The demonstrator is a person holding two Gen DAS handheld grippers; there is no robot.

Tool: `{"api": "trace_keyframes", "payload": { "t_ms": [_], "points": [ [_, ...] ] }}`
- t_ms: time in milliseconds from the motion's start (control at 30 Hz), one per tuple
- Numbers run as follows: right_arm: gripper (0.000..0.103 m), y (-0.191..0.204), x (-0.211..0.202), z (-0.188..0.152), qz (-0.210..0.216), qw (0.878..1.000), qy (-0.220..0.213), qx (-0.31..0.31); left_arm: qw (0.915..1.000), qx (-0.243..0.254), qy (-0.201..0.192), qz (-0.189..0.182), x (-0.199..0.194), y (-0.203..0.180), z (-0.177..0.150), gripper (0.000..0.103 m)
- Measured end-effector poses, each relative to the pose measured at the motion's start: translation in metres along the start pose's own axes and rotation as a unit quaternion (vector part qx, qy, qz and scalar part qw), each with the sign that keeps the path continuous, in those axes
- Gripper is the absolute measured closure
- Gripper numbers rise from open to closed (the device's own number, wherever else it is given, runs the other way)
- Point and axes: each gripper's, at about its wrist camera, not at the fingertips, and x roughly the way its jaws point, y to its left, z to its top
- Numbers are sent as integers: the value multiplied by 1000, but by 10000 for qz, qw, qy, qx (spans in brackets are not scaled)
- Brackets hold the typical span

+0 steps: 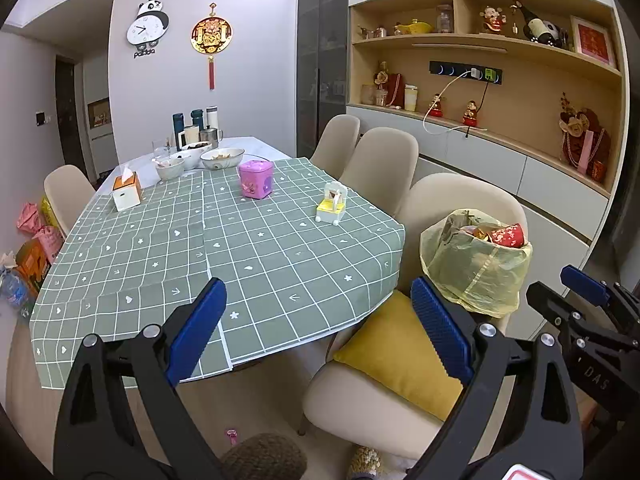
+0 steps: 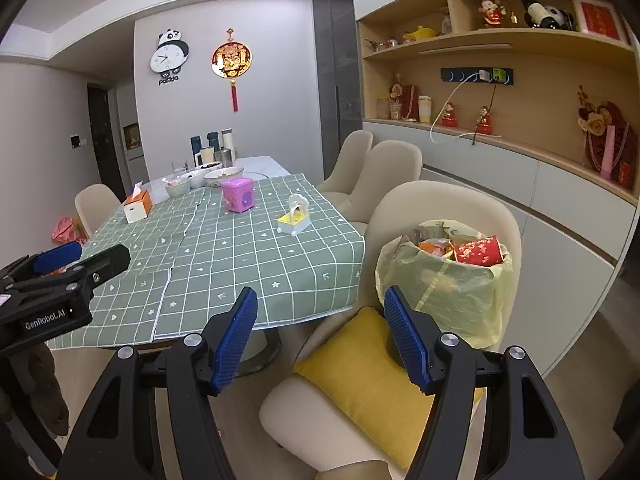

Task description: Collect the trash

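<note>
At the far left of the dining table [image 1: 120,264], a white-and-orange tissue box [image 1: 126,192] stands on the green checked tablecloth [image 1: 256,256], with bowls [image 1: 222,158] and thermos flasks [image 1: 196,120] grouped behind it at the table's far end. Further right sit a pink lidded box [image 1: 256,179] and, nearer the cloth's right edge, a small yellow-and-white toy [image 1: 331,203], well apart from each other. The left gripper [image 1: 316,320] hangs over the near edge of the table with its blue pads spread wide and nothing between them. To the right of the table a beige chair [image 2: 448,208] carries a yellow cushion [image 2: 360,376] on its seat and, behind the cushion against the backrest, the trash bin lined with a yellow bag [image 2: 444,280], filled to the top with waste, a crumpled red paper cup [image 2: 478,251] lying uppermost. The right gripper [image 2: 318,336] points toward that chair, its jaws also wide apart and empty, the right pad overlapping the bag's lower edge in view. A wall of wooden shelves [image 2: 520,40] with ornaments fills the far right.
</note>
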Motion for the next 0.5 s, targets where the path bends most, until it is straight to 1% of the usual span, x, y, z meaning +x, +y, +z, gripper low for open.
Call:
{"api": "trace_keyframes", "payload": {
  "t_ms": [500],
  "points": [
    [41,-2,0,-1,-164,9998,47,117,9998,85,34,-181,8,-4,0,14]
  ]
}}
